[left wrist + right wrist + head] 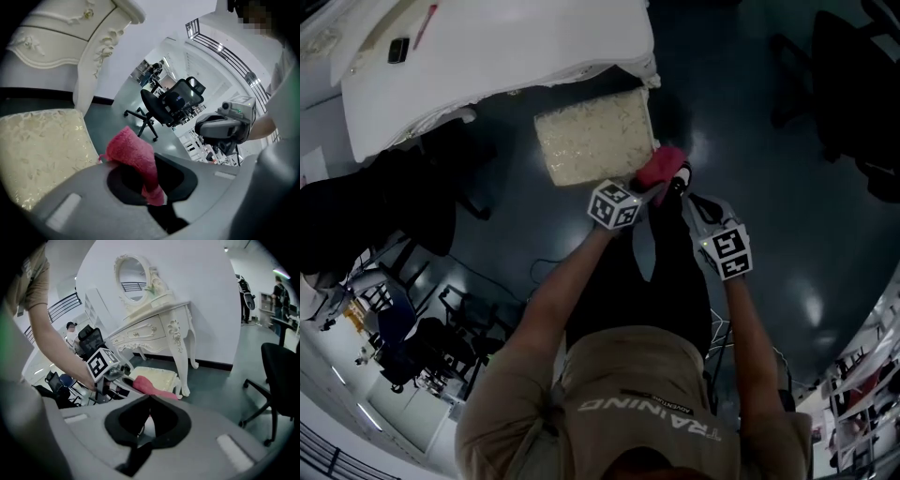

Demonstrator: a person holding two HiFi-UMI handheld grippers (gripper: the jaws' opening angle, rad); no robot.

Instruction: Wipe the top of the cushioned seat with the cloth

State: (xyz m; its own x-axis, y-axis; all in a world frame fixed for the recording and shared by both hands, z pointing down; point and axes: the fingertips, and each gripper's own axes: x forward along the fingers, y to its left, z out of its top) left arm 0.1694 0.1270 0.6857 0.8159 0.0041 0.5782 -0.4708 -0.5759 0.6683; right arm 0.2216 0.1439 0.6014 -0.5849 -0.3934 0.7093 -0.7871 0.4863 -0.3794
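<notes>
The cream cushioned seat stands on the dark floor just in front of me, partly under a white dressing table. My left gripper is shut on a pink cloth, which it holds over the seat's near right corner. In the left gripper view the cloth bunches up out of the jaws, with the seat to the left and slightly beyond. My right gripper hovers close beside it on the right, jaws shut with nothing between them; from there the cloth lies just ahead.
The table's carved white leg stands at the seat's far right corner. Black office chairs stand to the right and another beyond the cloth. A small dark device lies on the tabletop.
</notes>
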